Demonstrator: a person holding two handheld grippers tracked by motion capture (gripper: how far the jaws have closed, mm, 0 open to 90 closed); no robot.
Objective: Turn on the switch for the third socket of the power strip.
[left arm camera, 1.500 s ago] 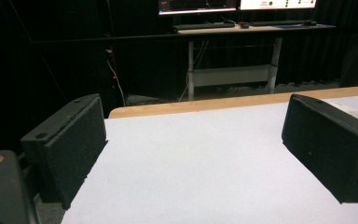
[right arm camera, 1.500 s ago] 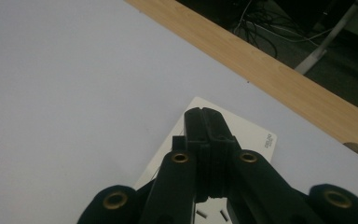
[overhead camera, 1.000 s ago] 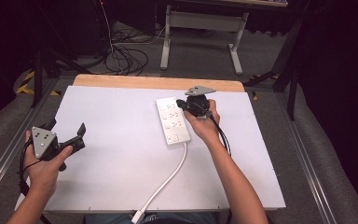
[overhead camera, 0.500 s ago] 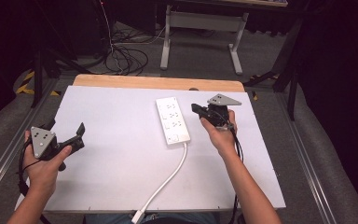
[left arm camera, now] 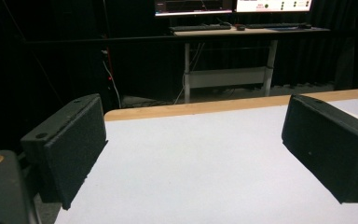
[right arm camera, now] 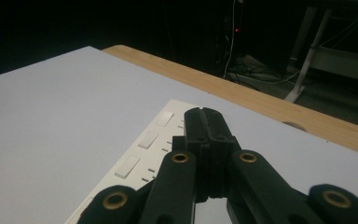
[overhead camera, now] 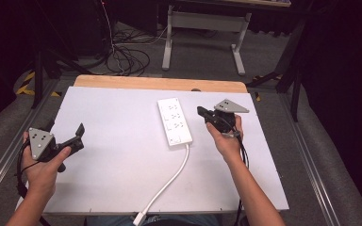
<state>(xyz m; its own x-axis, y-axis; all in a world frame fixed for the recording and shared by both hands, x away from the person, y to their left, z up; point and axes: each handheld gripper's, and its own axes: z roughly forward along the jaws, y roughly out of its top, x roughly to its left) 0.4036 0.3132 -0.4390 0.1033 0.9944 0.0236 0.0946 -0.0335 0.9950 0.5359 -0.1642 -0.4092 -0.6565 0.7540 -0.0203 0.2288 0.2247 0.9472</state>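
A white power strip (overhead camera: 175,121) lies lengthwise in the middle of the white table top, its white cable (overhead camera: 166,184) running to the front edge. In the right gripper view the power strip (right arm camera: 142,154) shows its switches just behind the jaws. My right gripper (overhead camera: 201,111) hovers just right of the strip, apart from it, jaws pressed together with nothing between them; the same shut right gripper (right arm camera: 205,115) points across the strip. My left gripper (overhead camera: 79,128) rests at the table's left edge, jaws wide apart and empty, and the left gripper (left arm camera: 193,154) looks over bare table.
The table top (overhead camera: 108,141) has a wooden strip (overhead camera: 160,84) along its far edge. Beyond it stand a desk frame (overhead camera: 202,28) and loose floor cables (overhead camera: 122,56). Metal rails (overhead camera: 311,155) run down both sides.
My right gripper has drawn back from above the power strip's far end to its right side and come slightly nearer. The left gripper has stayed put.
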